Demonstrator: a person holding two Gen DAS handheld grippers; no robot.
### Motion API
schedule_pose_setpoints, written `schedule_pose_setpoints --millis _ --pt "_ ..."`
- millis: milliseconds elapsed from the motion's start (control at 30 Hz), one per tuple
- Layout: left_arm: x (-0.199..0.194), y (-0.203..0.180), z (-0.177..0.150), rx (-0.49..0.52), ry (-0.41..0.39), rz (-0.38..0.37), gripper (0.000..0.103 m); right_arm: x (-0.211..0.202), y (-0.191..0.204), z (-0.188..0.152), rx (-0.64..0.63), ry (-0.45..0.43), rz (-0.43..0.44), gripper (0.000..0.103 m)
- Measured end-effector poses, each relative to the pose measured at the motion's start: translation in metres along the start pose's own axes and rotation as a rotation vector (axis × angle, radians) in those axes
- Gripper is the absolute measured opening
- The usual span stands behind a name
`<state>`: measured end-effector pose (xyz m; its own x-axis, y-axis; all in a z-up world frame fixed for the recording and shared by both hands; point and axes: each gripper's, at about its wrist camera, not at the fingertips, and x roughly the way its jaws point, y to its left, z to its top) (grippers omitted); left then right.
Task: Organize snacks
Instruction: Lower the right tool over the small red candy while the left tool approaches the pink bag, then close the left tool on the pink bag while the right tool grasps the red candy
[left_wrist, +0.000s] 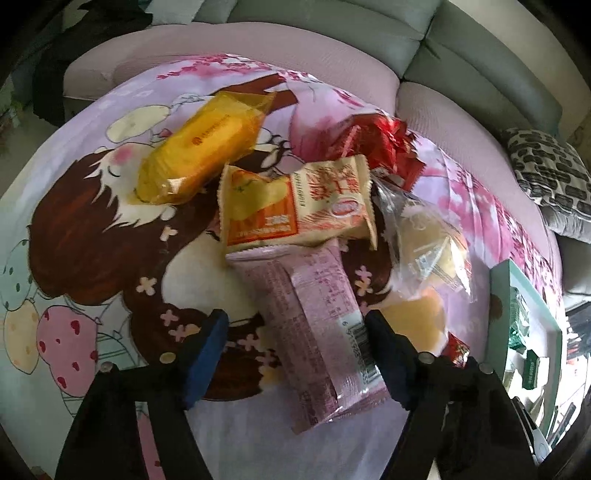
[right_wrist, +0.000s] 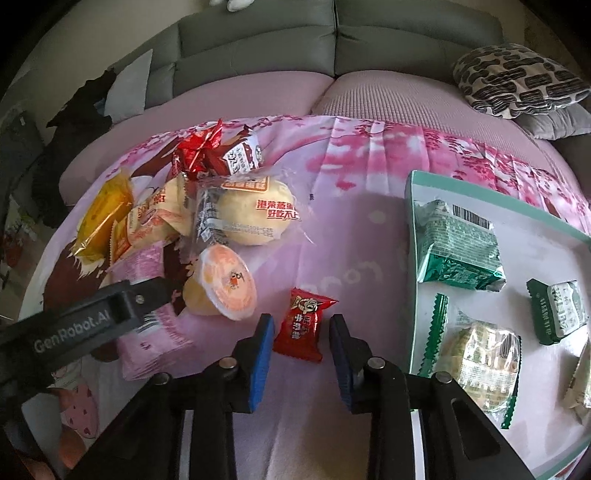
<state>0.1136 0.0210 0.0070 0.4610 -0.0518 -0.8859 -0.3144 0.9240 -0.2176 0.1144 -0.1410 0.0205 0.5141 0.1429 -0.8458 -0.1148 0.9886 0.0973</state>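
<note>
Snacks lie in a heap on a cartoon-print cloth. A pink packet (left_wrist: 314, 332) lies lengthwise between the fingers of my left gripper (left_wrist: 295, 317); the right pad touches its edge and the left pad stands clear, so the gripper is open. The small red candy (right_wrist: 304, 325) sits between the fingertips of my right gripper (right_wrist: 302, 319), whose jaws stand narrow with a thin gap still showing on the candy's right side. To the right lies a mint-rimmed white tray (right_wrist: 410, 221) holding several green-wrapped snacks (right_wrist: 458, 251).
Behind the pink packet lie a yellow packet (left_wrist: 199, 155), an orange-and-cream packet (left_wrist: 295, 203), a clear-wrapped bun (right_wrist: 255, 210), a jelly cup (right_wrist: 221, 284) and red foil sweets (right_wrist: 199, 151). A grey sofa (right_wrist: 332, 44) with a patterned cushion (right_wrist: 517, 77) backs the cloth.
</note>
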Motion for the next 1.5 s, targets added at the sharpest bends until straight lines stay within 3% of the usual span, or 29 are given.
schedule_pose_setpoints --millis 100,167,333,1067,1300,1500 --pt "0.000 0.003 0.000 -0.007 -0.001 0.014 0.067 -0.001 -0.002 0.001 0.009 -0.003 0.009 0.027" --pt "-0.001 0.003 0.000 -0.007 -0.005 0.014 0.053 -0.003 -0.003 0.001 0.014 -0.006 0.011 0.027" --pt "-0.004 0.004 0.002 -0.018 -0.019 -0.015 0.043 -0.006 -0.005 0.002 0.028 -0.020 0.014 0.027" --pt "-0.065 -0.024 0.007 0.065 -0.175 -0.098 0.042 -0.055 -0.022 0.011 0.079 -0.145 0.011 0.027" --pt "-0.077 -0.041 0.004 0.096 -0.217 -0.132 0.042 -0.075 -0.047 0.012 0.139 -0.188 -0.029 0.027" --pt "-0.087 -0.075 -0.005 0.181 -0.251 -0.176 0.042 -0.089 -0.082 0.009 0.213 -0.212 -0.085 0.027"
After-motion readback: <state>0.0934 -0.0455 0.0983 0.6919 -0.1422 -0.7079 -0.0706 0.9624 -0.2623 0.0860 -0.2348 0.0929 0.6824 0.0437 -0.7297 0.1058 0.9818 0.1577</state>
